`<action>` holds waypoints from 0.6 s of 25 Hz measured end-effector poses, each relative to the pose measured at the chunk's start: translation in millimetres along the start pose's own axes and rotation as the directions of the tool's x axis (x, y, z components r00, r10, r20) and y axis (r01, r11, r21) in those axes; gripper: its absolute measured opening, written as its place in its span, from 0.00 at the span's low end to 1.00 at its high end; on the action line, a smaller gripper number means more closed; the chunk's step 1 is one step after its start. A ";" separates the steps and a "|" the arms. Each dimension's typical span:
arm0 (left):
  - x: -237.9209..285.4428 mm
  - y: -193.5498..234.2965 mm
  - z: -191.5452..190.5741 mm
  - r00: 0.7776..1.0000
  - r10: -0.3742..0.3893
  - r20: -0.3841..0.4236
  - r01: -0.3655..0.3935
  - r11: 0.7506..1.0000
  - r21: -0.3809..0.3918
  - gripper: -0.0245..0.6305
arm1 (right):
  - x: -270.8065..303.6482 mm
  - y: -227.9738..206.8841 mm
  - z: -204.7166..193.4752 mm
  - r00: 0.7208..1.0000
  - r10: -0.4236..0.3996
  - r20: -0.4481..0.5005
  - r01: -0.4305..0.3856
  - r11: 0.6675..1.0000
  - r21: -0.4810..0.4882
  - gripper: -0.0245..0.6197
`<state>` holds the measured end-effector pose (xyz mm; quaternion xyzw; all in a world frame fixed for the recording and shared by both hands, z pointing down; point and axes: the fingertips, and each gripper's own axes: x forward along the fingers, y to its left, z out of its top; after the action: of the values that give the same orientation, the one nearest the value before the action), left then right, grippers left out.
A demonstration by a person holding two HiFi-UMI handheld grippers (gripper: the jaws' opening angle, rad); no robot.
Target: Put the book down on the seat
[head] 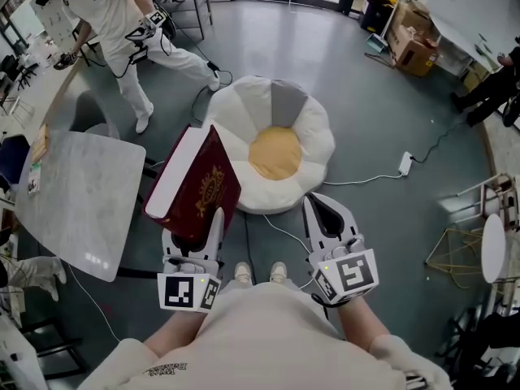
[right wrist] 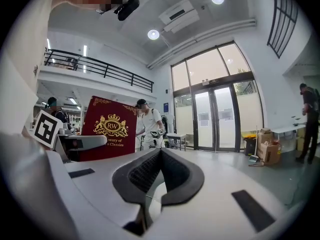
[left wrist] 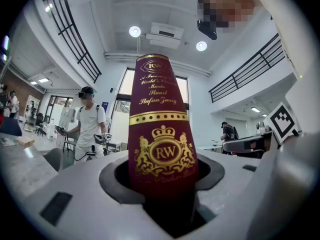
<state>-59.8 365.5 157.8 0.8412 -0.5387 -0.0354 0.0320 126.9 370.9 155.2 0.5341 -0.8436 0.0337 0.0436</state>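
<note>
Book: count 1. Dark red cover, gold crest, white page block. It is held up on end and tilted, at 12 o'clock from the left tool. In the head view it stands between the table and the seat and overlaps the seat's 8 o'clock edge. It is not lying on the seat.

Tools: count 2.
- Left tool: clenched on the book's lower end, with the spine standing between the pads in the left gripper view.
- Right tool: jaws brought together with nothing between them. It sits at 3 o'clock of the left tool, apart from the book.

Seat: count 1. Flower-shaped cushion on the floor with white petals, one grey petal and a yellow centre, at 12 o'clock from the wearer's two shoes.

Table: count 1. Pale marbled top, at 9 o'clock of the book.

Containers: cardboard boxes at 1 o'clock near the wall. Their contents cannot be made out.

Other: 1 person in white at 11 o'clock.
</note>
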 end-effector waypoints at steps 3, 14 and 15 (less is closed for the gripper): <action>1.5 -0.8 -0.7 1.000 0.004 -0.001 -0.004 1.000 0.001 0.41 | 0.6 -3.4 -2.4 1.000 0.002 -0.004 -0.002 1.000 0.003 0.04; 7.3 -43.8 -6.5 1.000 0.019 -0.005 -0.018 1.000 0.011 0.41 | -23.8 -36.8 -11.8 1.000 0.029 -0.003 -0.028 0.999 0.015 0.04; 7.0 -44.7 -3.5 1.000 0.021 -0.005 -0.021 1.000 0.014 0.41 | -24.4 -37.4 -9.6 0.999 0.032 -0.003 -0.032 0.999 0.016 0.04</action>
<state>-16.1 377.9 157.0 0.8357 -0.5476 -0.0292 0.0279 171.5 377.9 162.4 0.5210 -0.8516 0.0419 0.0400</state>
